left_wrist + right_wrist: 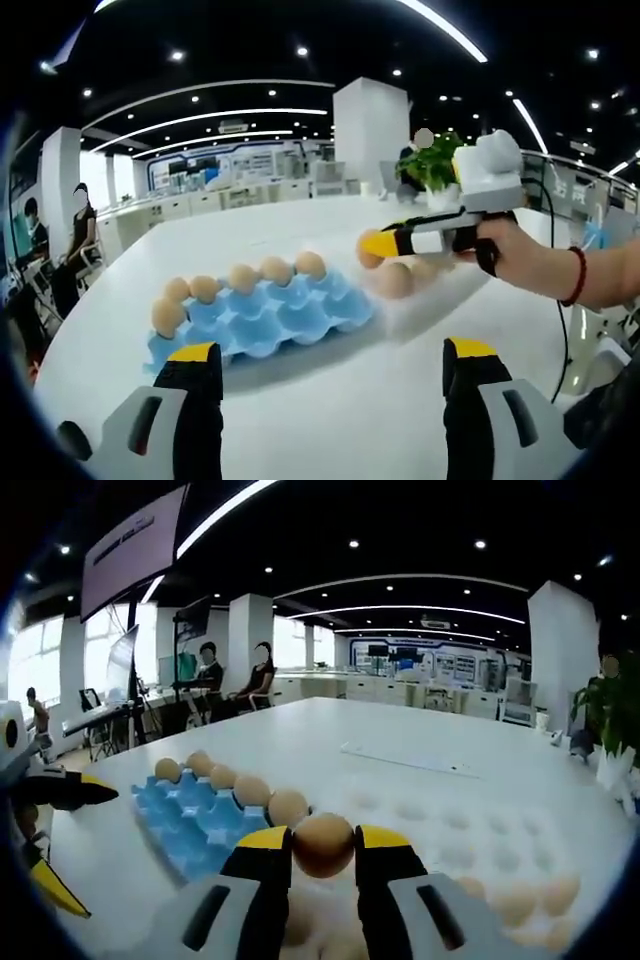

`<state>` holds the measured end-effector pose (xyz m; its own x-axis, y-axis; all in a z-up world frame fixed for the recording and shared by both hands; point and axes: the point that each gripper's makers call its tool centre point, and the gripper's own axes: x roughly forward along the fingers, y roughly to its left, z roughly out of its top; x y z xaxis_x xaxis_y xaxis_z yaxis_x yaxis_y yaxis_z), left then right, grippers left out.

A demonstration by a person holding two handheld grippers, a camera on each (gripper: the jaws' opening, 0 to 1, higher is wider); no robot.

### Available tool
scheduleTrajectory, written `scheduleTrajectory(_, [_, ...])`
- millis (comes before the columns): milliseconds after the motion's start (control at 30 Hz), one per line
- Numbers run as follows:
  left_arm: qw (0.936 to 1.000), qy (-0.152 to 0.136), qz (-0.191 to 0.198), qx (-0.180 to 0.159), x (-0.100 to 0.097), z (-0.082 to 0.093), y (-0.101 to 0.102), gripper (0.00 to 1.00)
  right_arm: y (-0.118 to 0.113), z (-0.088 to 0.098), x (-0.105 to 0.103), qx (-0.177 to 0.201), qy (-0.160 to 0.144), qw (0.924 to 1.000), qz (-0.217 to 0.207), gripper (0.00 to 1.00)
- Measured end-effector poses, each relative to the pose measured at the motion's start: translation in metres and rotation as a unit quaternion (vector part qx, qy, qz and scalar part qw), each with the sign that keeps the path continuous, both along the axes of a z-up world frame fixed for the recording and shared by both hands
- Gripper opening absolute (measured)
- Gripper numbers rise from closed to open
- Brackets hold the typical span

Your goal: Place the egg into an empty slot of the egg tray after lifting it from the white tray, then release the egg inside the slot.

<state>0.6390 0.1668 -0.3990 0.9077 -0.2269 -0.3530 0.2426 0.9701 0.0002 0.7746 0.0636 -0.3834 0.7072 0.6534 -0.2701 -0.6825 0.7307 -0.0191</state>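
In the right gripper view the right gripper (323, 848) has its yellow-tipped fingers clamped on a brown oval egg (323, 844), held above the white moulded tray (470, 825) on the white desk (330, 730); the blue plastic egg tray (190, 820) lies just left, with eggs along its far edge. In the left gripper view the left gripper (330, 365) hangs near the blue tray with its fingers wide apart.

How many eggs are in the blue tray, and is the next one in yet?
Six eggs already sit along one edge of the blue egg tray. The right claw holds another egg, lifted above the white tray and not yet over the blue one. Left: carry it to an empty slot and let go.
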Motion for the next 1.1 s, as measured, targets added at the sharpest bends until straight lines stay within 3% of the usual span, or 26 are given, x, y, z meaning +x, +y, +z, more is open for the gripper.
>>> scheduleTrajectory(767, [1.0000, -0.001, -0.001, 0.000, -0.019, 0.002, -0.018, 0.93, 0.049, 0.001, -0.021, 0.000, -0.008, 0.9985, 0.055, 0.26])
scheduleTrajectory(1100, [1.0000, 0.001, 0.004, 0.002, -0.024, 0.000, -0.014, 0.93, 0.069, 0.002, -0.028, 0.004, -0.006, 0.9971, 0.075, 0.26])
